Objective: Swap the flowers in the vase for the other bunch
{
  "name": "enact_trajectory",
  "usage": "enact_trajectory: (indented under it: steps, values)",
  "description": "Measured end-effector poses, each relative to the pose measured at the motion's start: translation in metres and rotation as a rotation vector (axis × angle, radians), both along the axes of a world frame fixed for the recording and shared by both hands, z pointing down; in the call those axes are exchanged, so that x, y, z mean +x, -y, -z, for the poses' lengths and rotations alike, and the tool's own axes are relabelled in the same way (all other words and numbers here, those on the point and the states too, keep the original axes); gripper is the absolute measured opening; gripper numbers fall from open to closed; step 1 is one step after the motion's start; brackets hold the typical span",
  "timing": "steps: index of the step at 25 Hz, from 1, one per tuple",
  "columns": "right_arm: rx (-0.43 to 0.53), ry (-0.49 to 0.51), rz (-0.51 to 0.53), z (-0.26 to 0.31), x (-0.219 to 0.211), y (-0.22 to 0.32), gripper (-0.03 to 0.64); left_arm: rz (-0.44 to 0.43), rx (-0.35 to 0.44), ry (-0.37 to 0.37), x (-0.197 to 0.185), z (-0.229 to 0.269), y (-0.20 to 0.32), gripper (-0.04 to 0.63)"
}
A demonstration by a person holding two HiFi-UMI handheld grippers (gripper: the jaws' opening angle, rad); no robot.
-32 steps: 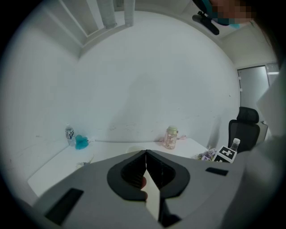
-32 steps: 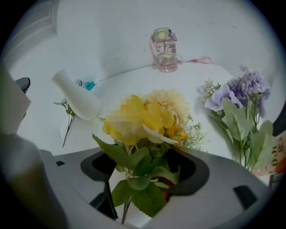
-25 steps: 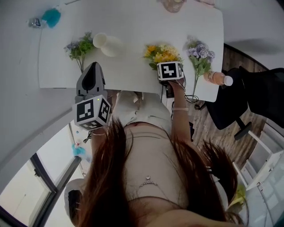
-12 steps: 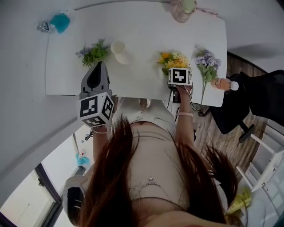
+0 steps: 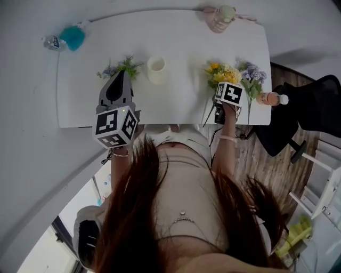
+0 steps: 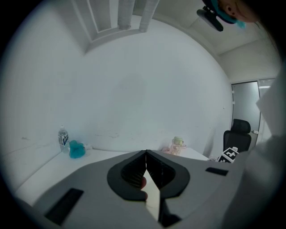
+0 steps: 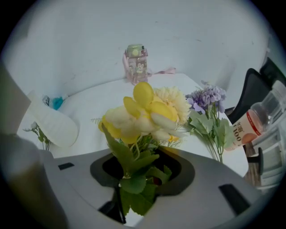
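A cream vase (image 5: 156,70) stands on the white table (image 5: 176,45) and shows at the left in the right gripper view (image 7: 53,126). A small green and purple sprig (image 5: 121,66) lies to its left. The yellow bunch (image 5: 221,74) (image 7: 145,112) has its stems and leaves between the jaws of my right gripper (image 5: 226,95) (image 7: 140,172), which have just been closing and now grip it. One stem hangs past the table's near edge. A purple bunch (image 5: 249,74) (image 7: 210,112) lies right of it. My left gripper (image 5: 121,75) (image 6: 145,154) is shut and empty, in the air by the sprig.
An orange drink bottle (image 5: 270,98) lies at the table's right edge, with a black office chair (image 5: 314,112) beyond it. A pink bottle (image 5: 221,16) stands at the far edge. A blue object and a water bottle (image 5: 66,38) sit at the far left corner.
My right gripper has rolled and lifted slightly with the yellow bunch between its jaws. My left gripper has moved forward to the sprig left of the vase.
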State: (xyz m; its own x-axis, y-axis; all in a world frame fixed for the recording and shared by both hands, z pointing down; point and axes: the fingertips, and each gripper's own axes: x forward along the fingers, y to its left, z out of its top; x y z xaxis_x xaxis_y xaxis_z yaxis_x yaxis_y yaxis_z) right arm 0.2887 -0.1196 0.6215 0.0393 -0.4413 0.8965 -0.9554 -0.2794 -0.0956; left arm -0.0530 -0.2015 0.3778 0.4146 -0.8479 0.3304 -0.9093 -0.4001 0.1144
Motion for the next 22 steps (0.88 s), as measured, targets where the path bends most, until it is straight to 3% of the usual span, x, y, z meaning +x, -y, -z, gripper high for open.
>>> enact_trajectory:
  steps: [6,16,22]
  values:
    - [0.113,0.038,-0.128,0.029,-0.007,0.005,0.183,-0.087,0.017,-0.016,-0.008,0.002,0.013,0.005]
    - [0.228,0.060,-0.217,0.062,-0.027,-0.004,0.179,-0.186,0.034,-0.028,-0.016,0.008,0.018,0.005]
    - [0.346,0.066,-0.255,0.104,-0.040,-0.005,0.179,-0.244,0.030,-0.038,-0.020,0.008,0.013,0.005]
